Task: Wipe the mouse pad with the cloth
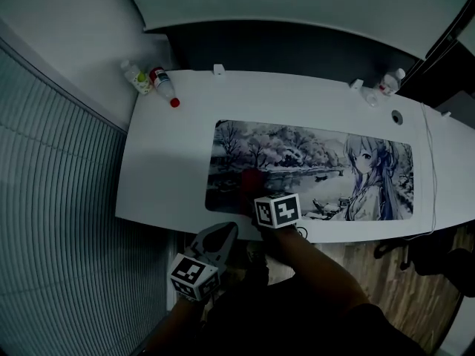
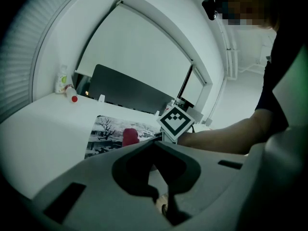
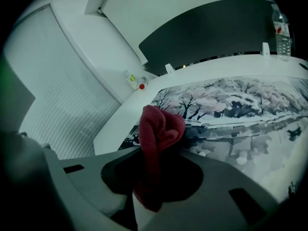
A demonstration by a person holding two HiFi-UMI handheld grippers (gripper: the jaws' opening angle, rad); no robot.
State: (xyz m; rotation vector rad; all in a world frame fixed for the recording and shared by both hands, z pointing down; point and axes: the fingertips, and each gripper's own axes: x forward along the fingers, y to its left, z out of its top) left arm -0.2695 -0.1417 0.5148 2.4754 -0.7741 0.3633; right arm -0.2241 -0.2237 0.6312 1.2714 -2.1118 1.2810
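While the right gripper [image 1: 261, 195] is clamped on the red cloth [image 3: 160, 129], the wad bulges out past the jaws, so fabric and not plastic meets the mouse pad [image 1: 312, 162]. Cloth sits low on the pad's printed face, toward its 8 o'clock end, near the front edge. From the head view I can't tell if it's pressed down or just above.

Left gripper [image 1: 223, 234] hangs off the white surface [image 1: 171, 154] at about 7 o'clock, below the front edge, jaws drawn together with nothing between them. Looks parked to stay out of the wipe path. It isn't pinning the pad.

My read: wipe is at the start end, most of the pad lies out toward 3 o'clock. Pad is thin and lies flat, unpinned, so a hard push could drag or ripple it.

Two bottles [image 1: 152, 80] sit at the surface's 10 o'clock corner and another bottle [image 1: 387, 84] at 1 o'clock, all well apart from the pad.
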